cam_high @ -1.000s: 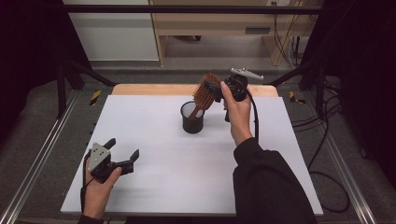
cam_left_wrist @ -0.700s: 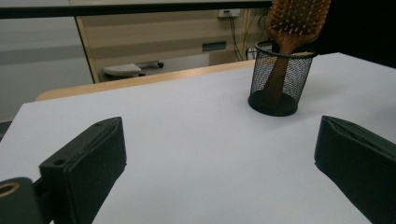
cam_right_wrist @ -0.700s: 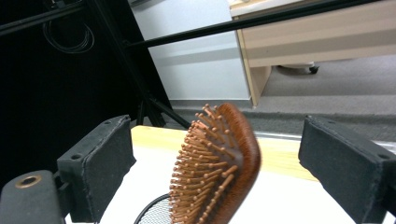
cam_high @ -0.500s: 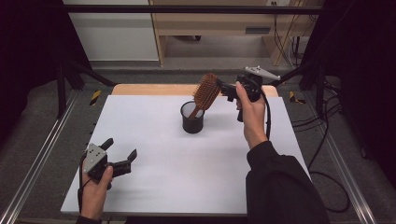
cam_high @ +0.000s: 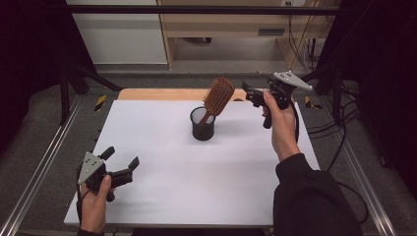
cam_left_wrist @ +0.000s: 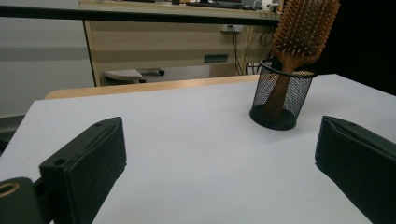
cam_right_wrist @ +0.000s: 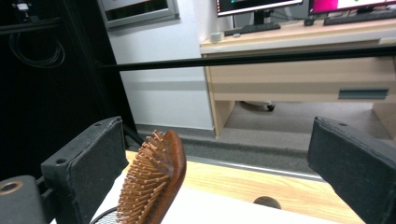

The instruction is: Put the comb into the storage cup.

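The hairbrush (cam_high: 218,97) stands in the cup (cam_high: 202,125), left of the right gripper (cam_high: 251,93), well beyond the left gripper (cam_high: 120,164).

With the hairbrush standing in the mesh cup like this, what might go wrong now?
1. The hairbrush leans against the rim of the small mesh cup, most of it above the rim; the cup may tip.
2. The right gripper, open, is close beside the brush head; a careless move might knock it over.
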Motion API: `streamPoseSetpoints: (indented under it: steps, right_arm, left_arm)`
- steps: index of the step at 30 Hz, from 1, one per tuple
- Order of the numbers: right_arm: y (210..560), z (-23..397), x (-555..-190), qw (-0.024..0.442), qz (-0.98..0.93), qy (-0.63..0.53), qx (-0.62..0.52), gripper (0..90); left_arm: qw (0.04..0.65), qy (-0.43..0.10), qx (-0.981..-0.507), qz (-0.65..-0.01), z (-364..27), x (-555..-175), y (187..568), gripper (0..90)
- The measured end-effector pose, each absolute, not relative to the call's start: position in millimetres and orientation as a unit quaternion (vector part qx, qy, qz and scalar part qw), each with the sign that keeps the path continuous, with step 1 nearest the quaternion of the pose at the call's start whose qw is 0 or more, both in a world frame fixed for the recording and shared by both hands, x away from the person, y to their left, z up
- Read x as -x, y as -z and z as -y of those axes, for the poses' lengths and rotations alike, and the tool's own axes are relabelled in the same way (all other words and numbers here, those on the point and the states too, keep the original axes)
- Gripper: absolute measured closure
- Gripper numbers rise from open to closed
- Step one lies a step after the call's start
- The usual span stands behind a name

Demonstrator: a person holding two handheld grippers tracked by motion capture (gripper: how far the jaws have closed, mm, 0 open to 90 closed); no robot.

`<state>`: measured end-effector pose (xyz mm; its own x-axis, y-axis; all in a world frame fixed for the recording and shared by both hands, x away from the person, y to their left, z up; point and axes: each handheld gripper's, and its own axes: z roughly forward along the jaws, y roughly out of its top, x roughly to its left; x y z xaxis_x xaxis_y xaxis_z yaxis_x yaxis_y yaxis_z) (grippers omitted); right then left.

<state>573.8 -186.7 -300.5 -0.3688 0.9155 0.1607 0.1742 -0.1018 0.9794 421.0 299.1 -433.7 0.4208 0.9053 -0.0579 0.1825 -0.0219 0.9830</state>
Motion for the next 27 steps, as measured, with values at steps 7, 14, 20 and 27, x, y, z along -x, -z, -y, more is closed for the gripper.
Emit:
streamPoseSetpoints:
  steps: [7,14,20,27]
  right_arm:
    - [296,194,-561,0.335,-0.589,-0.584,-0.447,5.3]
    - [293,205,-549,0.339,-0.588,-0.59,-0.437,5.1]
    - [293,217,-538,0.343,-0.586,-0.594,-0.431,4.9]
    - [298,235,-527,0.352,-0.585,-0.588,-0.434,4.7]
  left_arm:
    - [0.554,-0.328,-0.631,-0.432,-303,-420,433,2.3]
    - [0.551,-0.332,-0.636,-0.425,-303,-415,433,2.3]
    - [0.556,-0.335,-0.629,-0.428,-309,-413,433,2.3]
    - [0.558,-0.338,-0.628,-0.424,-310,-413,434,2.3]
